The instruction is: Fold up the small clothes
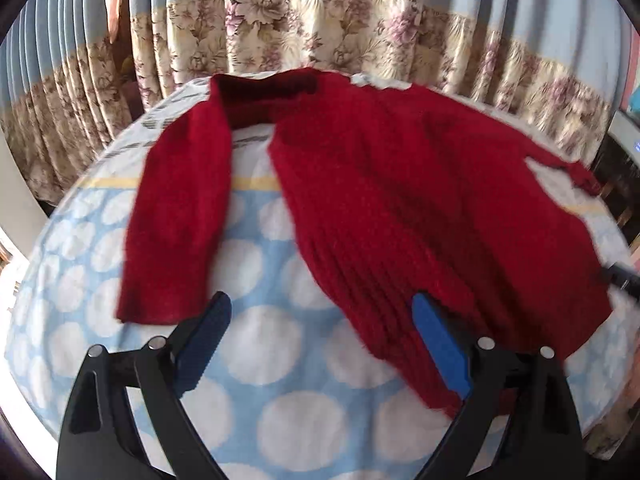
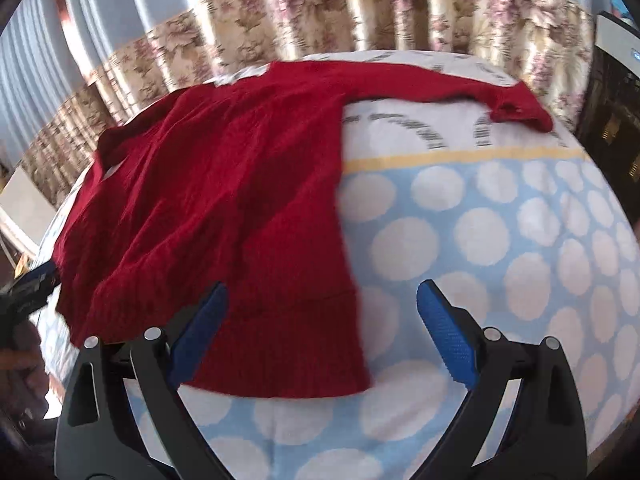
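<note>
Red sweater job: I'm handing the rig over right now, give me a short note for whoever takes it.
Left hand-held gripper: open, empty, hovering near the hem at the sweater's left side.
Right hand-held gripper: open, empty, over the hem at the sweater's right side.
Red sweater: spread flat on the dotted blue cloth, hem toward you. Left sleeve lies down alongside the body; right sleeve stretches out sideways at the far end.
Done: sweater laid out; no fold visible yet.
Left: fold both sleeves in, then fold the body, probably hem toward collar.
</note>
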A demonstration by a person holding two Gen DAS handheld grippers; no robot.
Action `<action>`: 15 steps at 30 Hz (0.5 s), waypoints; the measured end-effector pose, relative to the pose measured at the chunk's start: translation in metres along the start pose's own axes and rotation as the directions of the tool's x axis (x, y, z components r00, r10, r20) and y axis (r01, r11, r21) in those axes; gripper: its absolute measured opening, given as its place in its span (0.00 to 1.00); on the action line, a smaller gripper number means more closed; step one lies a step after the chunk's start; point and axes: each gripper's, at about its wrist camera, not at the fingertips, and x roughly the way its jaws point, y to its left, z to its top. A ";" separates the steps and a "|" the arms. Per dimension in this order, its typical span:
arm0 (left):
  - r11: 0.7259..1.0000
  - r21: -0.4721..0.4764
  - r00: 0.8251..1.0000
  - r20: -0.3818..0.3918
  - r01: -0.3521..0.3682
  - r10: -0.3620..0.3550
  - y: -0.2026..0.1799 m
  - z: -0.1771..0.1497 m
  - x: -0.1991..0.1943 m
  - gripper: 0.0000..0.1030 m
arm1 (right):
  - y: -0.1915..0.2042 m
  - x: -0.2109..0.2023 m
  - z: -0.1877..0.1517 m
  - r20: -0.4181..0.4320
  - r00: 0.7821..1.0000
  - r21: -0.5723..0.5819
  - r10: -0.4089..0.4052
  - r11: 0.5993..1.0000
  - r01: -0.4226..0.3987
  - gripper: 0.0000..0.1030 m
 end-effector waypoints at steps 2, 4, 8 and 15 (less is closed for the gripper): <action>0.999 -0.032 0.999 -0.007 0.038 -0.039 -0.005 0.005 0.004 0.90 | 0.006 0.005 -0.002 -0.013 1.000 -0.011 0.007 1.000 -0.008 0.92; 0.997 -0.045 0.998 -0.010 0.065 -0.066 -0.011 0.008 0.007 0.90 | 0.009 0.010 -0.004 -0.037 0.999 -0.010 0.011 1.000 -0.011 0.85; 0.986 -0.088 0.989 -0.018 0.143 -0.146 -0.015 0.014 0.007 0.90 | 0.012 0.015 -0.010 -0.069 0.998 -0.012 0.007 1.000 -0.008 0.75; 0.973 -0.092 0.977 -0.020 0.210 -0.213 -0.019 0.009 0.007 0.88 | 0.008 0.012 -0.014 -0.054 0.998 -0.011 0.018 1.000 -0.019 0.63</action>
